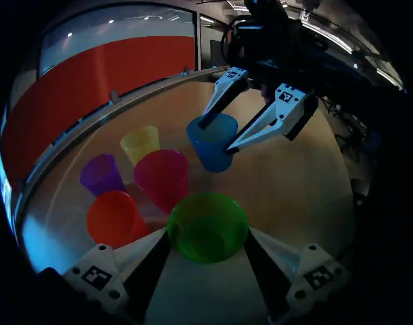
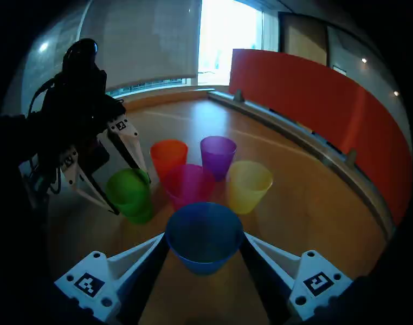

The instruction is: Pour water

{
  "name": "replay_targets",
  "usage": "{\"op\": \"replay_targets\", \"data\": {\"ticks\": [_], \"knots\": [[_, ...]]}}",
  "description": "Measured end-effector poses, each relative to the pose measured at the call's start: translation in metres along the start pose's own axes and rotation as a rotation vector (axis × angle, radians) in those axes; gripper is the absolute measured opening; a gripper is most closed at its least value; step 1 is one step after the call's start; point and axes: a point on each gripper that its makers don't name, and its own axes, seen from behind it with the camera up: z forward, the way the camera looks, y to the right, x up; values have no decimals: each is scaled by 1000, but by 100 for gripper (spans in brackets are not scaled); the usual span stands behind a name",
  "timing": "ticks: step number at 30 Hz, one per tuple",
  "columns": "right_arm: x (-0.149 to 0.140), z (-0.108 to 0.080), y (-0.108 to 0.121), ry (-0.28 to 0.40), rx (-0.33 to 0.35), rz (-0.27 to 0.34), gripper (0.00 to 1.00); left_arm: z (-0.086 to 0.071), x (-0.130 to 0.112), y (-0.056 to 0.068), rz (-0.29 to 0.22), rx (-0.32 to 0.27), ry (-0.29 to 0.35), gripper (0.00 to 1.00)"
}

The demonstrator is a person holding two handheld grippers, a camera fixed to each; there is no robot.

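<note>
In the left gripper view, my left gripper [image 1: 207, 238] is shut on a green cup [image 1: 208, 226], held upright and close to the camera. Farther off, the right gripper [image 1: 217, 135] holds a blue cup [image 1: 213, 142] over the wooden table [image 1: 293, 179]. In the right gripper view, my right gripper [image 2: 204, 241] is shut on that blue cup [image 2: 204, 236], its fingers pressing both sides. Across from it the left gripper [image 2: 131, 192] grips the green cup [image 2: 130, 195]. I cannot tell whether either cup holds water.
Several more cups stand grouped on the table: red [image 1: 163, 179], orange [image 1: 115, 218], purple [image 1: 102, 174] and yellow [image 1: 140, 143]. In the right gripper view they are magenta [image 2: 188, 185], orange [image 2: 168, 157], purple [image 2: 218, 156], yellow [image 2: 247, 186]. A red partition [image 2: 326, 103] runs along the table's edge.
</note>
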Motion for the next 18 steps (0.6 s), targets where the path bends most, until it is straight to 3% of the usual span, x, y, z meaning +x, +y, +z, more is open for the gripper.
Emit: {"op": "replay_targets", "data": {"ticks": [18], "knots": [[-13,7,-6,-21,3,9,92,-1,-2,-1,-6,-6,15,87]]}}
